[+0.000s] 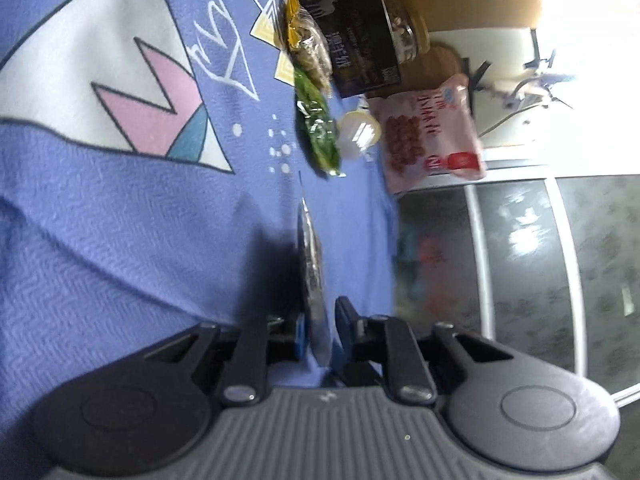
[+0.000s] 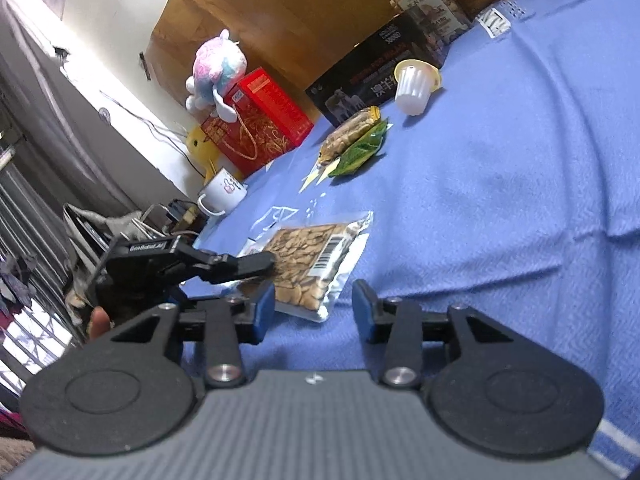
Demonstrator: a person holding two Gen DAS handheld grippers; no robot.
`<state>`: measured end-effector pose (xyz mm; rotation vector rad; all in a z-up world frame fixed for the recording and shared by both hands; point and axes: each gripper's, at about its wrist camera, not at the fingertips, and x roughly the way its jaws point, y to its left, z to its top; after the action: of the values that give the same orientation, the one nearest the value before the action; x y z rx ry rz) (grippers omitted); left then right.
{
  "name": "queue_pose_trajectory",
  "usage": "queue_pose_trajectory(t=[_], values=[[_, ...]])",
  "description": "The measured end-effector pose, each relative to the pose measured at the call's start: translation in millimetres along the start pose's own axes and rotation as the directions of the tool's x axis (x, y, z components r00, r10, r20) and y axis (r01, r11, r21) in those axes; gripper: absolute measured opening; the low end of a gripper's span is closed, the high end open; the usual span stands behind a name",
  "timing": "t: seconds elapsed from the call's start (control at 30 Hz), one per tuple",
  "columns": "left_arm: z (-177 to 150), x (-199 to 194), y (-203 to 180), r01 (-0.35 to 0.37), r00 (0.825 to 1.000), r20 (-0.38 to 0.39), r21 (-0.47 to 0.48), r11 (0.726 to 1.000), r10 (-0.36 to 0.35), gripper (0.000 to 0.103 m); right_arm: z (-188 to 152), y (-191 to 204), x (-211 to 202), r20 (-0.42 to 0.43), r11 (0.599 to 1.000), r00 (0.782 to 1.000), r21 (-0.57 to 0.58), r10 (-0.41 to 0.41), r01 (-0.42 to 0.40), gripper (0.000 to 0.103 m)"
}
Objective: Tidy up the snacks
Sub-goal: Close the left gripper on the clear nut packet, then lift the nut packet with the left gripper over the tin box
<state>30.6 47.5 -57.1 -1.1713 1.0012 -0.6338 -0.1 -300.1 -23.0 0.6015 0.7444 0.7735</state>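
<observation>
Clear packet of seeds (image 2: 316, 260) pinched edge-on in my left claw (image 1: 320, 330).
My right claw (image 2: 314, 314) gapes just beside it, over the blue cloth (image 2: 500, 200).

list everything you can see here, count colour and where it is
seed packet: 1, clear with brown seeds, near edge of cloth, held by left gripper
green packet: 1, green, mid cloth
nut packet: 1, yellow and clear, touching the green packet
jelly cup: 1, white, by the black box
black box: 1, black, far side
nut jar: 1, clear, behind the black box
pink bag: 1, pink, cloth edge
red box: 1, red
plush toy: 1, pink-blue, on the red box
mug: 1, white
tablecloth: 1, blue
left gripper: black
right gripper: black, open
</observation>
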Motion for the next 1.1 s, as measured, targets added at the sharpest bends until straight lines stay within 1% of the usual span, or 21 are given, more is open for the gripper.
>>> queue_pose_trajectory(t=[0.07, 0.13, 0.23, 0.27, 0.3, 0.33, 0.37, 0.43, 0.53, 0.57, 0.6, 0.63, 0.7, 0.73, 0.77, 0.8, 0.87, 0.93, 0.97, 1.03, 1.1], values=[[-1.6, -1.1, 0.1, 0.021, 1.000, 0.001, 0.003, 1.000, -0.021, 0.015, 0.4, -2.3, 0.4, 0.005, 1.000, 1.000, 0.025, 0.016, -0.016, 0.045], [-2.5, 0.4, 1.7, 0.060, 0.998, -0.015, -0.007, 0.998, -0.060, 0.015, -0.3, -1.7, 2.9, 0.004, 0.999, 1.000, 0.036, 0.031, -0.031, 0.045], [-3.9, 1.8, 4.4, 0.082, 0.996, -0.021, -0.012, 0.997, -0.082, 0.015, -3.8, 7.0, 8.0, -0.016, 1.000, 0.999, -0.001, 0.029, -0.029, 0.047], [-3.7, 2.6, 4.5, 0.077, 0.997, -0.019, -0.013, 0.997, -0.077, 0.015, -4.5, 9.8, 8.5, -0.020, 1.000, 1.000, -0.021, 0.017, -0.017, 0.043], [-3.4, 2.4, 5.8, 0.060, 0.998, -0.017, -0.012, 0.998, -0.060, 0.015, -5.1, 11.8, 9.5, -0.025, 0.999, 1.000, -0.033, 0.005, -0.006, 0.040], [-3.6, 2.6, 5.7, 0.020, 1.000, -0.015, 0.001, 1.000, -0.020, 0.015, -4.9, 10.8, 10.1, -0.029, 1.000, 1.000, -0.028, 0.007, -0.008, 0.036], [-5.3, 2.6, 4.6, -0.019, 1.000, -0.011, 0.022, 1.000, 0.019, 0.014, -4.8, 8.8, 9.8, -0.029, 1.000, 1.000, -0.019, 0.011, -0.012, 0.030], [-8.2, 5.1, -3.7, -0.063, 0.998, -0.013, 0.084, 0.994, 0.065, 0.016, -4.3, 6.5, 9.5, -0.027, 1.000, 1.000, -0.017, -0.005, 0.005, 0.026], [-11.3, 5.2, -20.5, -0.154, 0.988, 0.005, 0.190, 0.970, 0.156, 0.023, -5.7, 8.5, 9.6, -0.026, 0.999, 1.000, -0.038, -0.017, 0.016, 0.026], [-12.3, 4.4, -25.5, -0.176, 0.984, 0.013, 0.226, 0.958, 0.178, 0.027, -6.2, 9.6, 9.9, -0.024, 0.999, 0.999, -0.048, -0.022, 0.021, 0.026], [-13.5, 2.5, -29.9, -0.190, 0.981, 0.024, 0.255, 0.948, 0.190, 0.033, -6.7, 11.0, 9.7, -0.021, 0.998, 0.999, -0.058, -0.027, 0.025, 0.025], [-14.8, -0.4, -33.8, -0.202, 0.979, 0.038, 0.277, 0.940, 0.199, 0.037, -7.0, 11.6, 9.7, -0.017, 0.998, 0.999, -0.063, -0.031, 0.030, 0.025], [-16.6, -7.3, -40.6, -0.229, 0.973, 0.072, 0.308, 0.923, 0.218, 0.049, -7.1, 11.4, 9.1, -0.008, 0.997, 0.999, -0.068, -0.045, 0.044, 0.022], [-17.7, -10.0, -44.1, -0.251, 0.968, 0.094, 0.321, 0.913, 0.233, 0.049, -6.9, 10.5, 8.6, -0.006, 0.996, 0.999, -0.068, -0.051, 0.050, 0.021], [-18.9, -12.5, -46.9, -0.277, 0.961, 0.119, 0.339, 0.899, 0.251, 0.048, -7.0, 9.5, 8.3, -0.005, 0.997, 0.999, -0.065, -0.053, 0.053, 0.019], [-20.0, -14.0, -48.5, -0.292, 0.956, 0.131, 0.355, 0.888, 0.262, 0.044, -7.4, 9.1, 9.0, -0.006, 0.997, 0.999, -0.060, -0.054, 0.054, 0.019], [-21.3, -13.8, -49.2, -0.302, 0.953, 0.140, 0.362, 0.882, 0.268, 0.042, -8.1, 8.8, 10.3, -0.009, 0.997, 0.999, -0.055, -0.053, 0.052, 0.018], [-22.0, -12.0, -50.1, -0.320, 0.947, 0.151, 0.373, 0.871, 0.283, 0.032, -8.2, 10.4, 10.5, -0.005, 0.997, 0.998, -0.060, -0.057, 0.056, 0.018], [-21.7, -11.1, -49.3, -0.323, 0.946, 0.151, 0.371, 0.870, 0.287, 0.027, -7.8, 10.9, 10.5, -0.002, 0.997, 0.998, -0.061, -0.058, 0.057, 0.018], [-19.5, -11.3, -47.6, -0.308, 0.951, 0.144, 0.356, 0.882, 0.274, 0.027, -6.3, 10.6, 10.7, 0.001, 0.996, 0.998, -0.060, -0.059, 0.059, 0.018], [-17.3, -11.2, -48.3, -0.302, 0.952, 0.148, 0.353, 0.885, 0.266, 0.027, -3.8, 11.7, 12.2, 0.002, 0.996, 0.998, -0.064, -0.061, 0.061, 0.018]])
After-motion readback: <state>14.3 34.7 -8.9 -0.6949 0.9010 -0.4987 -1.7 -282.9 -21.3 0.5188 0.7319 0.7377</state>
